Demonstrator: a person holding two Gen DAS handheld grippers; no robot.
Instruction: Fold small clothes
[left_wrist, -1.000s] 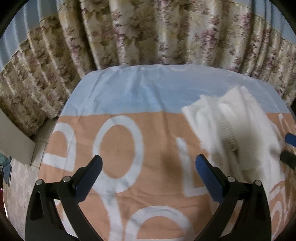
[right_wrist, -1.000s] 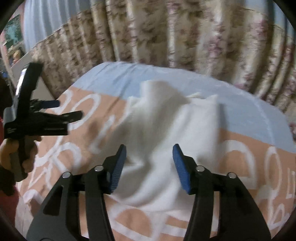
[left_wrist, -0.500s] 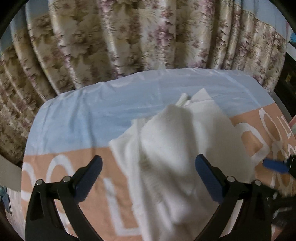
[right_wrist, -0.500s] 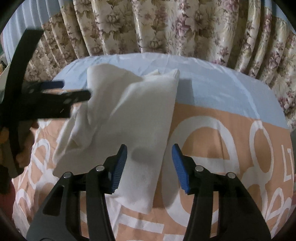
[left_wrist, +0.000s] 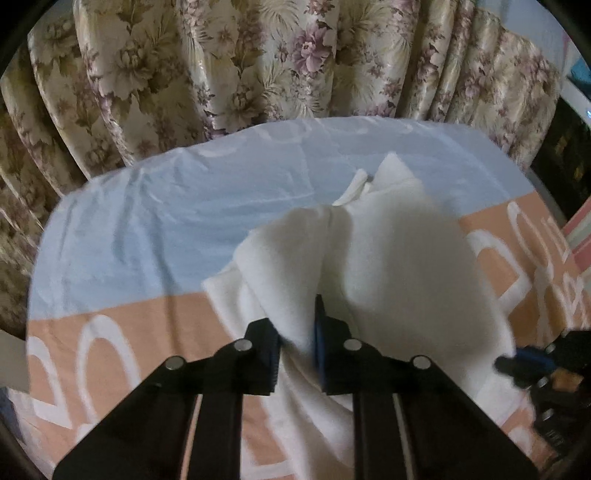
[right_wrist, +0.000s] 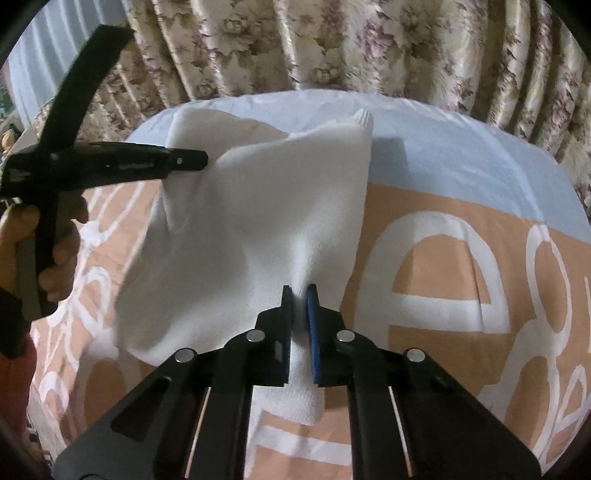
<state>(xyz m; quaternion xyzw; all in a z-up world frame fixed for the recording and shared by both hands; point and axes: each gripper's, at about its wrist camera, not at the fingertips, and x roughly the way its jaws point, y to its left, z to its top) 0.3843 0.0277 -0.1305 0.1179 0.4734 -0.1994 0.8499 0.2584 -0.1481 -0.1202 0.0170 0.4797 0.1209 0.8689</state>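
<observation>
A small white garment (left_wrist: 399, 266) lies on the table, partly lifted, and also shows in the right wrist view (right_wrist: 266, 206). My left gripper (left_wrist: 297, 332) is shut on a bunched fold of its left side. My right gripper (right_wrist: 300, 306) is shut on the garment's near edge. The left gripper also shows in the right wrist view (right_wrist: 199, 160), gripping the garment's far left part. The right gripper appears blurred at the right edge of the left wrist view (left_wrist: 524, 363).
The table is covered by a cloth (right_wrist: 443, 258) with an orange band with white letters and a light blue band (left_wrist: 155, 221). A floral curtain (left_wrist: 280, 62) hangs close behind the table. A hand (right_wrist: 55, 254) holds the left gripper's handle.
Both grippers were open and above the garment; now each has closed on it. The garment's left side has been drawn up into a ridge.
</observation>
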